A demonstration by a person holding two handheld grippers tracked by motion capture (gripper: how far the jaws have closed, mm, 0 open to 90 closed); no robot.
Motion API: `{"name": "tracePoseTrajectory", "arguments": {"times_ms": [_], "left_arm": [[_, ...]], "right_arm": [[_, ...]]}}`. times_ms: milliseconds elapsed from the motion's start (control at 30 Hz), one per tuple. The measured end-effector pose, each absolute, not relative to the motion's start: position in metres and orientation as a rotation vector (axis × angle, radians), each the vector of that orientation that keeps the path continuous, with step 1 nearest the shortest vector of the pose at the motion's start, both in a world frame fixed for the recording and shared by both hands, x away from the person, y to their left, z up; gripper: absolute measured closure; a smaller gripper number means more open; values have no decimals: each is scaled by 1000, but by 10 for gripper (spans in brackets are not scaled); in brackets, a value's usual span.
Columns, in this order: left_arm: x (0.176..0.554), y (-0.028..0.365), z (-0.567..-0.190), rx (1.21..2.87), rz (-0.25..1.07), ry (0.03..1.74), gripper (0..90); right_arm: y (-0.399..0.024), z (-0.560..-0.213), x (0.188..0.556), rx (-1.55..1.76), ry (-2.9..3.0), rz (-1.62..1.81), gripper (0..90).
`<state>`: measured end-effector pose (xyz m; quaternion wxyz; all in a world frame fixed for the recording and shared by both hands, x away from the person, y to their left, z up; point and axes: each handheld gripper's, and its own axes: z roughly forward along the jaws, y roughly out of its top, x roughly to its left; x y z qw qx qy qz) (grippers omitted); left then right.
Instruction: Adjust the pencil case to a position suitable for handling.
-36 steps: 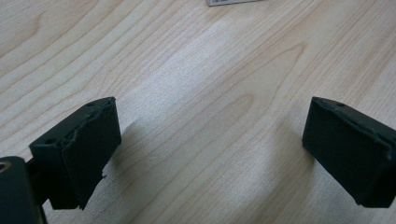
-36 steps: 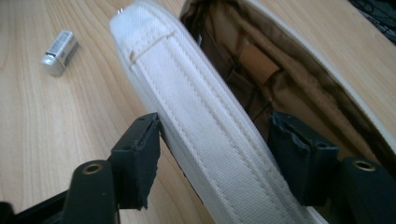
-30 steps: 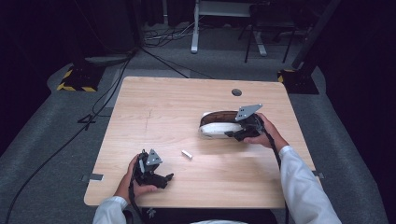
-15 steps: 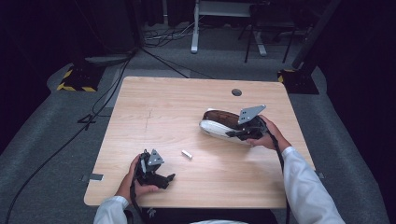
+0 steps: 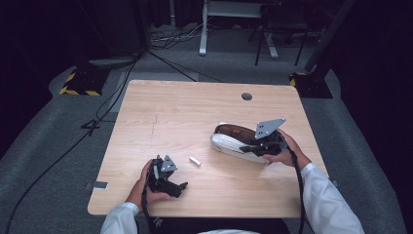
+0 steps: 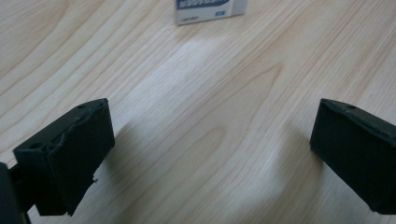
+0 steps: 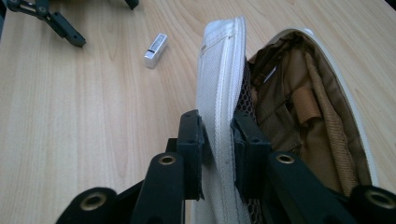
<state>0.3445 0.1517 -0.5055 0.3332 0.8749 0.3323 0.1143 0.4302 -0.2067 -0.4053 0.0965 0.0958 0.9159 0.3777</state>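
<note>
- The pale wooden desk [image 5: 195, 112], rectangular with a small round hole near its far edge, carries everything; both pairs of tongs work over its near half.
- The white zip-around fabric pouch with a brown lining [image 5: 234, 141] lies open on the desk at the right tongs, its mouth showing pockets and loops inside. In the right gripper view its white zippered wall [image 7: 219, 84] runs straight up from between the two black jaws.
- The right tongs [image 5: 254, 147] are clamped on that wall, one jaw outside on the white fabric, the other inside against the brown lining. Their jaws have just been closing onto it. The person's right hand wraps the body behind them.
- The left tongs [image 5: 179, 187] rest low over the bare desk, well apart from the pouch, held in the person's left hand. Their jaws stand wide, having just been opening a little further, with only wood grain between them.
- The small white rectangular stick with a silver end [image 5: 195, 161] lies flat on the desk between the two tongs, just ahead of the left pair and touching neither.
</note>
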Motion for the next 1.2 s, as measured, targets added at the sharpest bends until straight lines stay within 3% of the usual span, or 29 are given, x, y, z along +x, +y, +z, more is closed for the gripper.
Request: {"name": "tracePoseTrajectory", "arguments": {"times_ms": [433,733,900,1033,1200], "left_arm": [[370,113,-505,2289,299,860,2],[387,96,-504,2274,319,887,15],[388,96,-503,2244,338,876,149],[388,96,-503,2233,336,883,200],[387,101,-502,2204,346,880,379]], "right_arm": [[-207,-407,396,230,2735,1130,740],[-221,-405,391,343,2633,1213,545],[-239,-389,380,388,2531,1273,454],[-254,-382,372,420,2458,1284,425],[-291,-376,359,521,2318,1295,381]]}}
